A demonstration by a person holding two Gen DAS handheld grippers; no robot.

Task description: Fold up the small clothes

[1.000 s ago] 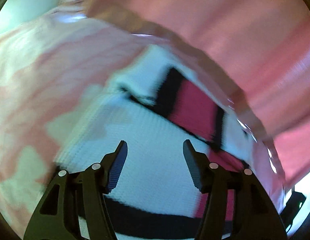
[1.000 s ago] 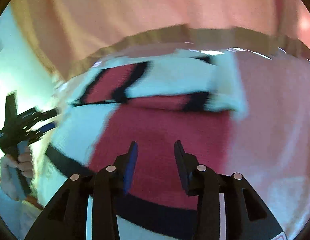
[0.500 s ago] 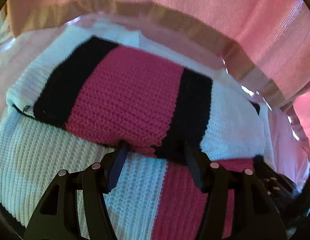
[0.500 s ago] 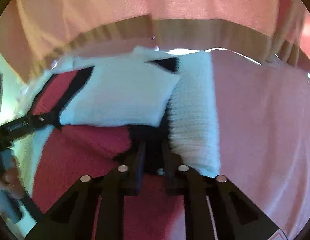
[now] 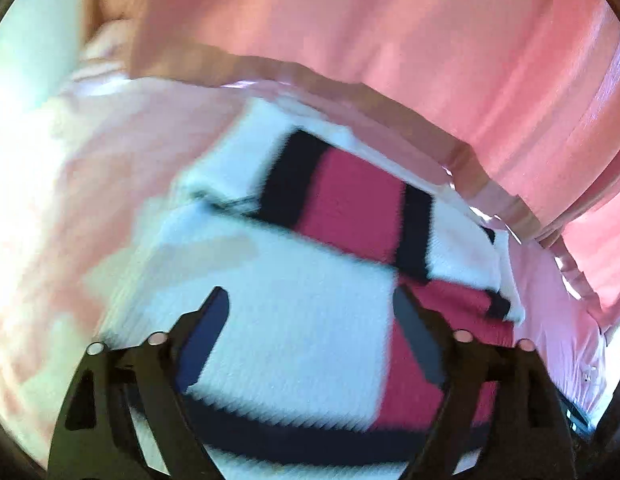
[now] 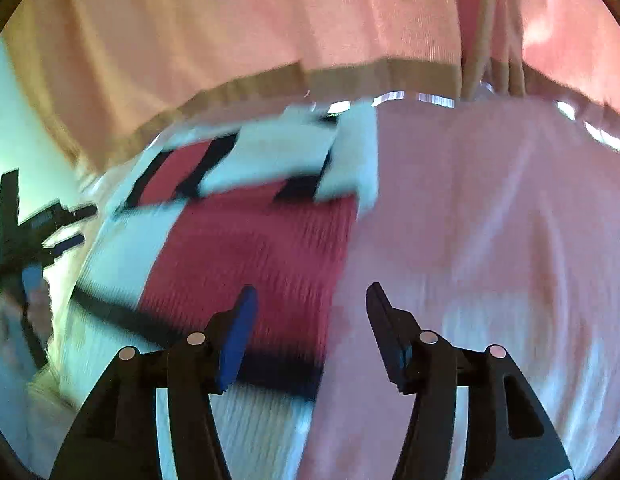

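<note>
folded knit sweater (image 5: 310,328) on pink cloth (image 6: 490,220), both grippers just opened, empty

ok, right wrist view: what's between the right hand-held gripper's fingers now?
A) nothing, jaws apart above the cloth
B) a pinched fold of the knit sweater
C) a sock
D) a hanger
A: the right hand-held gripper has just been opening and its jaws stand apart with nothing clamped; the striped knit sweater and the pink cover lie flat beneath them.
</note>
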